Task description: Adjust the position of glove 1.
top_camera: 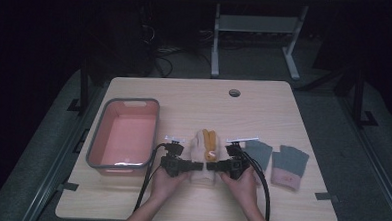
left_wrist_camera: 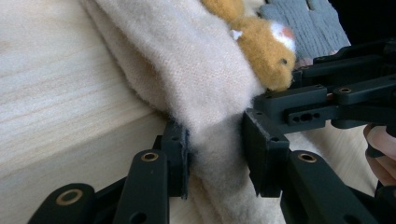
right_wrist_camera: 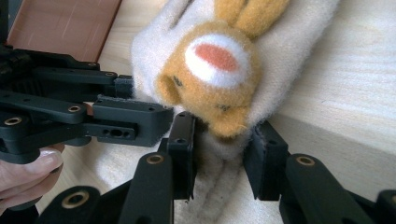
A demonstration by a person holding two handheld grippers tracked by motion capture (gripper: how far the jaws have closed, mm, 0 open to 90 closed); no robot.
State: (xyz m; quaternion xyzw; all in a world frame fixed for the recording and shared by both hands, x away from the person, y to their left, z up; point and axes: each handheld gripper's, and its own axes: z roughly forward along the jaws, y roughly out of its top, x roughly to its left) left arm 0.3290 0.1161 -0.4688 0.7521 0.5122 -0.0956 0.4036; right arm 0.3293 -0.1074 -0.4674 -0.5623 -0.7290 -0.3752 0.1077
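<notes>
On the pale wooden table point(top_camera: 280, 204), mid-frame, the left gripper point(top_camera: 197, 166) and right gripper point(top_camera: 211, 167) are both pinching the cream mitten point(top_camera: 199, 174) at its cuff, seemingly readying a lift toward the pink basin point(top_camera: 148, 119) at left.

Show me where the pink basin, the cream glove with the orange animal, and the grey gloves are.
pink basin point(top_camera: 101, 136), high view, on its left rim
cream glove point(top_camera: 202, 175), high view, on its cuff
grey gloves point(top_camera: 291, 160), high view, on the right-hand glove's palm
</notes>
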